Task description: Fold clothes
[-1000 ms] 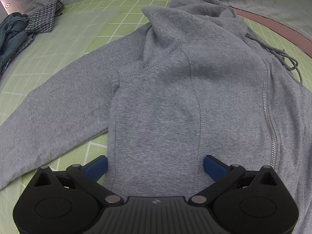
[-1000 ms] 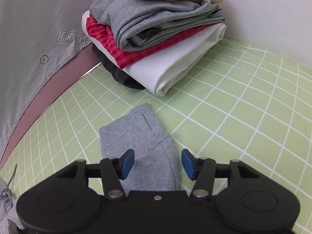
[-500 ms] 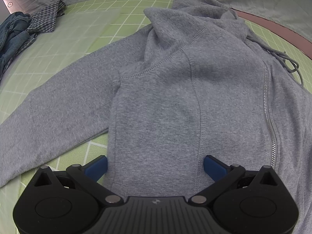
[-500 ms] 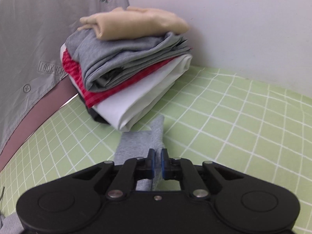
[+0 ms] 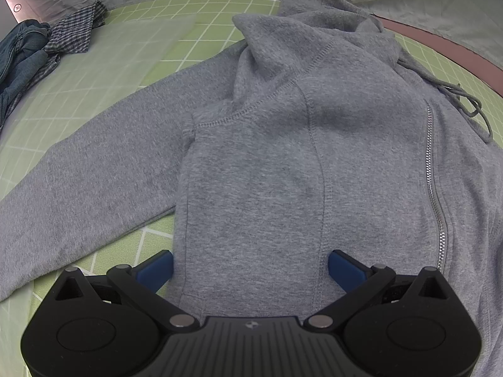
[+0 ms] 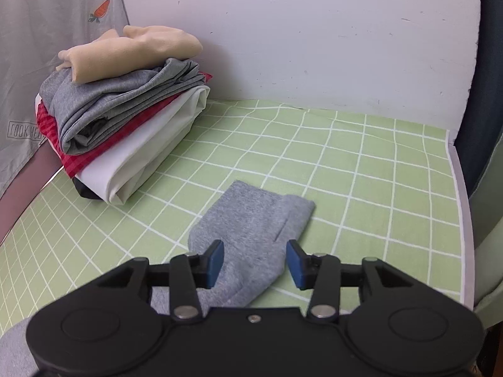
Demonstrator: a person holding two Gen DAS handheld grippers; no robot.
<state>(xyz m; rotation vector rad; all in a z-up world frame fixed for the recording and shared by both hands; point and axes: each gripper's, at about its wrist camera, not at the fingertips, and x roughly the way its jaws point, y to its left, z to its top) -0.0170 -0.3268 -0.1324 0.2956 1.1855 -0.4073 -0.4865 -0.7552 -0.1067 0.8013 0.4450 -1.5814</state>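
Through my left wrist view I am holding my left claw [image 5: 250, 268] spread wide and ungripping over one fleecy grey zip hoodie [image 5: 283, 157] lying flat on the green gridded bench [image 5: 201, 34], with one crumpled heap of denim and plaid clothes [image 5: 41, 47] sitting at the far left. Through my right wrist view my right claw [image 6: 255, 262] is opening, its blue pads clear of the hoodie's single sleeve [image 6: 251, 235] lying between them, while one stack of five folded garments [image 6: 125, 110], tan, grey, red-striped, white and black, is resting by the wall.

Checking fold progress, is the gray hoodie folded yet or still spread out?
Spread out, not folded: the gray hoodie lies flat on the green mat, one sleeve stretched sideways, zipper closed.
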